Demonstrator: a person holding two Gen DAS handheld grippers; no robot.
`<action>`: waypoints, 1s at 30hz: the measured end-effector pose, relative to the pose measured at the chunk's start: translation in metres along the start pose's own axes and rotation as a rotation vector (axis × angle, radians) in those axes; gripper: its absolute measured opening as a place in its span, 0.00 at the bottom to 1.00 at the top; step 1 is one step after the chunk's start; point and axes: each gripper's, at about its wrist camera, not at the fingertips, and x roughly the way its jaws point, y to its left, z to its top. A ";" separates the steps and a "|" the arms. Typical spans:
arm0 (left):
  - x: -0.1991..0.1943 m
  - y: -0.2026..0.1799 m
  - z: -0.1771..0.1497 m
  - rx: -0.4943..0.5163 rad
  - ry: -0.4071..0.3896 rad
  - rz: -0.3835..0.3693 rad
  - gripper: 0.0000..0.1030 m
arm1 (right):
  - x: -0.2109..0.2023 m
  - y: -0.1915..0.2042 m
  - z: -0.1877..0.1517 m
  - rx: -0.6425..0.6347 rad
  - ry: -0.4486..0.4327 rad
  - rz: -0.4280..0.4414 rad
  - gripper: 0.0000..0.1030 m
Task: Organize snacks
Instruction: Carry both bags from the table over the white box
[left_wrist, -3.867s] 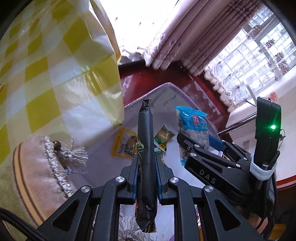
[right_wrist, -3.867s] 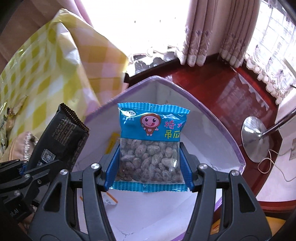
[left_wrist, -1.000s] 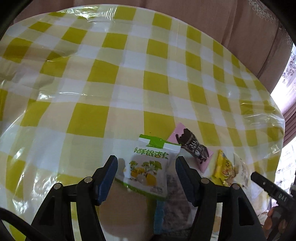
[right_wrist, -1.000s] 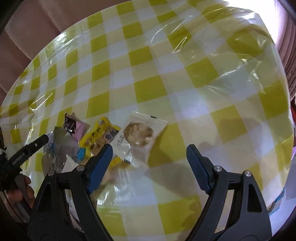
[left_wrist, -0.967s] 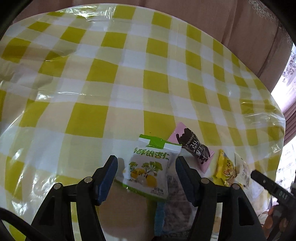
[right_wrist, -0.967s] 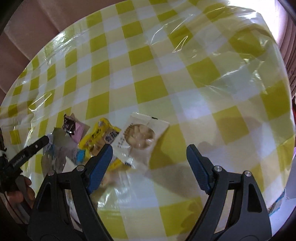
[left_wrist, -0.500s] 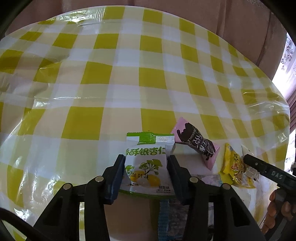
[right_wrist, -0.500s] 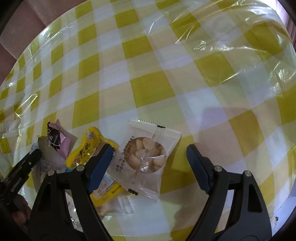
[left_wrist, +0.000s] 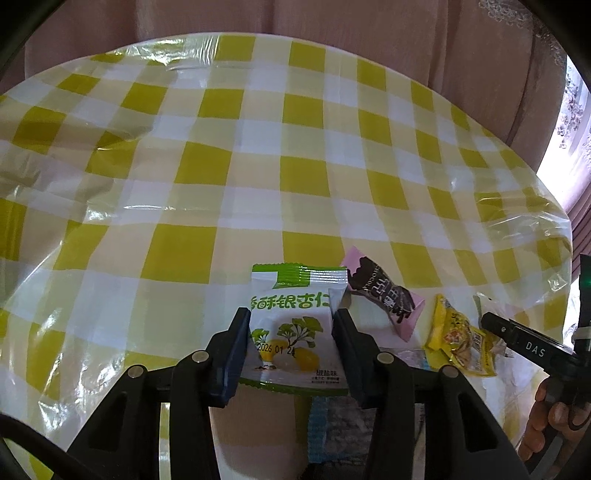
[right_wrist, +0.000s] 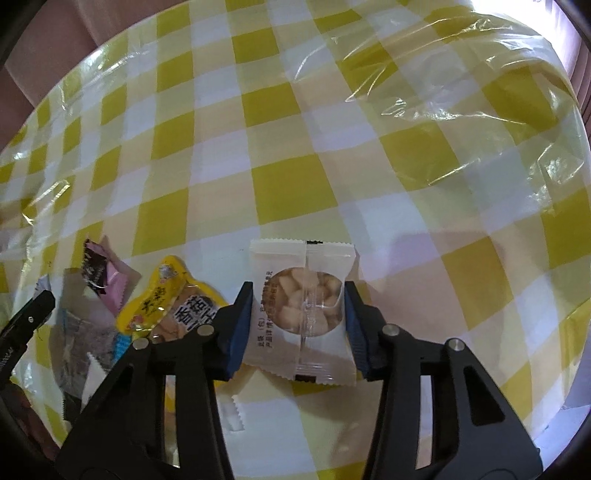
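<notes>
My left gripper (left_wrist: 291, 325) is shut on a green and white ginkgo nut packet (left_wrist: 293, 325), its pads pressing both side edges just over the table. My right gripper (right_wrist: 299, 308) is shut on a white packet with a clear window of pale nuts (right_wrist: 303, 310). A pink and black chocolate bar (left_wrist: 384, 291) and a yellow snack packet (left_wrist: 458, 336) lie between the two. They show in the right wrist view as the chocolate bar (right_wrist: 101, 273) and the yellow packet (right_wrist: 162, 299). The right gripper's finger (left_wrist: 524, 343) shows at the right edge of the left wrist view.
The round table wears a yellow and white checked cloth (left_wrist: 258, 147) under clear plastic. A blue-edged clear packet (left_wrist: 340, 428) and other wrappers (right_wrist: 85, 343) lie near the front edge. Pink curtains (left_wrist: 369, 33) hang behind the table.
Both grippers closed from wide open onto their packets: the left on the ginkgo packet, the right on the white nut packet. Both moved closer to the table.
</notes>
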 end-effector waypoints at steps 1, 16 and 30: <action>-0.003 0.000 0.000 -0.002 -0.006 0.002 0.45 | -0.003 0.000 -0.001 -0.001 -0.007 0.008 0.48; -0.059 -0.036 -0.017 0.005 -0.080 -0.053 0.45 | -0.066 -0.021 -0.015 -0.031 -0.076 0.077 0.48; -0.098 -0.125 -0.062 0.092 -0.080 -0.193 0.45 | -0.121 -0.092 -0.053 -0.016 -0.102 0.071 0.48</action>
